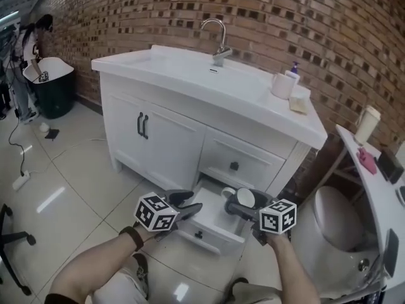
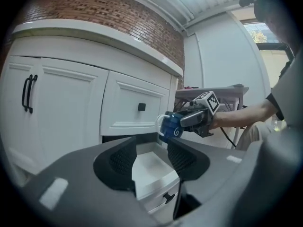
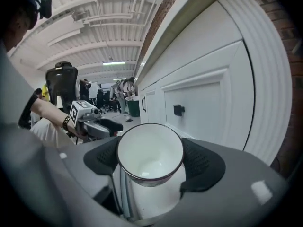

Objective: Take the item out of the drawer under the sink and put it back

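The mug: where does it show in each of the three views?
Head view: mug low centre, over the open drawer.
Left gripper view: mug mid-frame, blue, right of the knob.
Right gripper view: mug centre, between the fingers.
Shared landmark: upper drawer's black knob.

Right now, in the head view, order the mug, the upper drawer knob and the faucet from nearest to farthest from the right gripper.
1. mug: in the jaws of the right gripper.
2. upper drawer knob: just above the mug.
3. faucet: up on the counter.
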The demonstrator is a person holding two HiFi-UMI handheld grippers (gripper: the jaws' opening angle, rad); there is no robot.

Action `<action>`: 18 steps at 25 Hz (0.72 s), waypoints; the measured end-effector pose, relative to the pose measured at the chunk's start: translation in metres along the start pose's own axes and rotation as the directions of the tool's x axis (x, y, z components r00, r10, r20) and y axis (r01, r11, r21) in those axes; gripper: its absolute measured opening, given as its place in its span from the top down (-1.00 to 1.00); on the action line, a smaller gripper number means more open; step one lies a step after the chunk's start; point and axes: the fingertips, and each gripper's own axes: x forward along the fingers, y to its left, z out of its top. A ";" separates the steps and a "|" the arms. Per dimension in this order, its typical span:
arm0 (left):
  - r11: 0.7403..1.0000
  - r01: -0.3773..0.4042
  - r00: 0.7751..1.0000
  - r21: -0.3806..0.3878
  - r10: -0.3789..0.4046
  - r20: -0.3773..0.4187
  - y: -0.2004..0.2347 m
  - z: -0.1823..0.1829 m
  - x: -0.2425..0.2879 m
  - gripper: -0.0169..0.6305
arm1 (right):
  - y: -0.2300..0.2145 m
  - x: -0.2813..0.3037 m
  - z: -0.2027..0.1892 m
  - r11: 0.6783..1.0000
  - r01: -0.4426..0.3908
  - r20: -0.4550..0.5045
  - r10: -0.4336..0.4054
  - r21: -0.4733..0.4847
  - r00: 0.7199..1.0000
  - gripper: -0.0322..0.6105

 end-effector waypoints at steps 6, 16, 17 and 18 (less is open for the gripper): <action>0.995 -0.037 0.997 -0.091 0.042 0.059 0.012 0.006 -0.004 0.27 | 0.004 -0.002 0.006 1.000 -0.005 0.019 0.005 -0.014 1.000 -0.33; 1.000 0.001 1.000 -0.019 -0.001 -0.029 -0.003 -0.007 0.001 0.27 | -0.018 0.052 -0.050 0.998 0.058 -0.248 -0.062 -0.020 0.967 -0.33; 1.000 0.016 0.999 -0.010 -0.016 -0.033 -0.008 -0.008 0.001 0.27 | -0.024 0.061 -0.061 0.997 0.072 -0.292 -0.071 -0.010 0.954 -0.33; 0.999 0.034 0.999 0.002 -0.034 -0.037 -0.014 -0.009 0.002 0.27 | -0.029 0.069 -0.071 0.996 0.084 -0.327 -0.079 0.002 0.942 -0.33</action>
